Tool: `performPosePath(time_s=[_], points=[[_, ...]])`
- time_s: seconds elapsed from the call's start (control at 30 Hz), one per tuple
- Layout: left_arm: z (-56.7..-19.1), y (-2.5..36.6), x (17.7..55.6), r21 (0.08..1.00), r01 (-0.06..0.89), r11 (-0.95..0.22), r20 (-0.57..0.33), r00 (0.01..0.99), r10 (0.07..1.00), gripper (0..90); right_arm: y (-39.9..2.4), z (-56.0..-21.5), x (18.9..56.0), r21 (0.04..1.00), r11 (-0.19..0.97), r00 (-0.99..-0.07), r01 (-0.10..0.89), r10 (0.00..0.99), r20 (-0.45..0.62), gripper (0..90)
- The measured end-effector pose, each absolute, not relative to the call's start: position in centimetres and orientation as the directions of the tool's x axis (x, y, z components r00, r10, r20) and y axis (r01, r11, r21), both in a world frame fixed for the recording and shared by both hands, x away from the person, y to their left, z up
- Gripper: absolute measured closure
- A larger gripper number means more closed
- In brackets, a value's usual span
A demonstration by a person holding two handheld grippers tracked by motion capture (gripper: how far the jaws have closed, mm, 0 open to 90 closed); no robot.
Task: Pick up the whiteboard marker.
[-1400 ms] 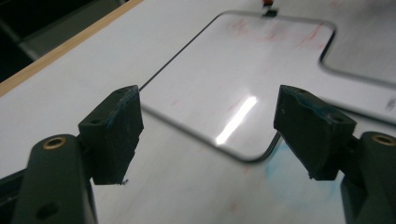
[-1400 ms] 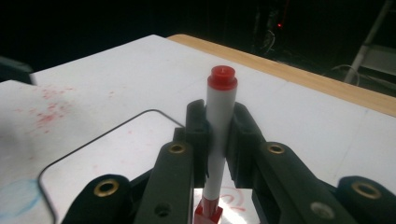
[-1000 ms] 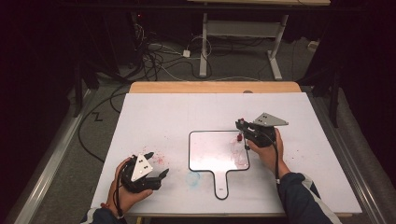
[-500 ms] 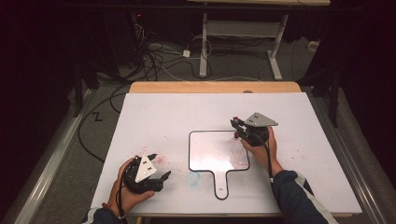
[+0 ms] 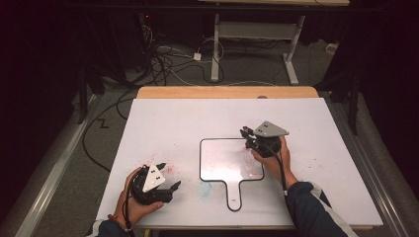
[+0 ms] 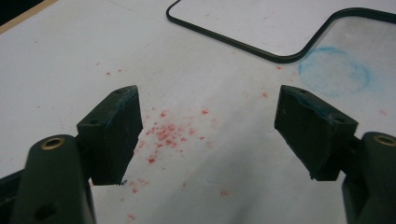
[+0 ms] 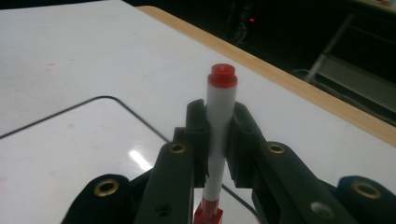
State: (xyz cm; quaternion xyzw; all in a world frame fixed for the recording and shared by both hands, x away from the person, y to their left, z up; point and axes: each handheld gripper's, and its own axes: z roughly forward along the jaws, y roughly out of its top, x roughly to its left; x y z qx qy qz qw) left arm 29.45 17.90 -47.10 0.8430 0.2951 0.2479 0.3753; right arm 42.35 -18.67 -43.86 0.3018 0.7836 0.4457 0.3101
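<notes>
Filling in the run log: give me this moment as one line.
right gripper: shut on red marker | over whiteboard | left gripper: open, empty

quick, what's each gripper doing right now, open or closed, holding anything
Left gripper: open, nothing between its jaws, over red specks on the table.
Right gripper: closed on a red-capped marker, at the small whiteboard.

High view above table (image 5: pixel 163 123) facing down, gripper views close along jaws; whiteboard (image 5: pixel 222 160) shared
</notes>
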Motion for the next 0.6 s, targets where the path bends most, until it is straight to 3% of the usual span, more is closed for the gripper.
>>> performPosePath(time_s=[0.1,0.23,0.37,0.43,0.6], points=[[-47.2,18.0,29.6,0.781,0.317,-0.539,0.191,0.7,0.688,22.2,-19.0,-43.9,42.3,0.894,0.394,-0.627,0.213,0.757,-0.184,81.5],[-47.3,18.1,29.6,0.779,0.335,-0.529,0.172,0.698,0.695,22.2,-18.4,-44.0,41.3,0.91,0.348,-0.711,0.225,0.697,-0.091,81.4],[-47.3,18.2,29.3,0.778,0.336,-0.53,0.171,0.699,0.695,22.2,-18.7,-43.9,41.1,0.903,0.378,-0.71,0.203,0.692,-0.13,81.4],[-47.3,18.2,29.2,0.775,0.337,-0.534,0.176,0.698,0.695,22.2,-19.0,-43.8,41.3,0.886,0.429,-0.666,0.176,0.715,-0.214,81.5],[-47.3,18.4,29.0,0.775,0.341,-0.531,0.174,0.693,0.7,22.2,-20.0,-43.9,41.6,0.896,0.398,-0.641,0.198,0.744,-0.189,81.5]])
